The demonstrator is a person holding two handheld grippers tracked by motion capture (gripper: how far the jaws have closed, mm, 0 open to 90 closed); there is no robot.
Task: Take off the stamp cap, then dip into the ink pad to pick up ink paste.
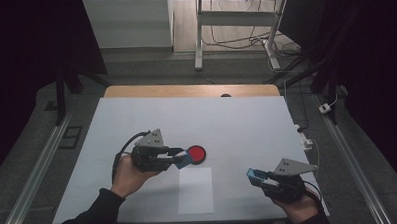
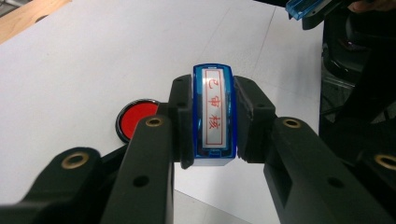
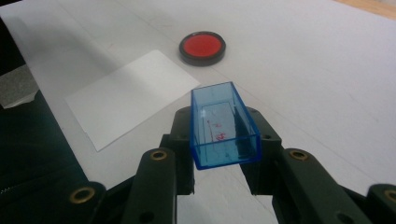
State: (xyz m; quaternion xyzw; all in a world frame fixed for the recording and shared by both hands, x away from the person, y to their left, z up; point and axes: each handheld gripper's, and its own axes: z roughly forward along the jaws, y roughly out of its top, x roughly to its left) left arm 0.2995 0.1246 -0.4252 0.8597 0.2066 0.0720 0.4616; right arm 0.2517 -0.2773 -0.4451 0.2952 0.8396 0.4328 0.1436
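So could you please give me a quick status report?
Left tongs shut on stamp, beside ink pad. Right tongs shut on blue cap. Paper unobstructed.

Ink pad point(image 1: 196, 153) lies beyond paper sheet point(image 1: 195, 190).

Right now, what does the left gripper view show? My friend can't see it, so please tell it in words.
Two black jaws of the left gripper squeeze a blue stamp with red writing on its white label. Behind it on the white table sits a round red ink pad.
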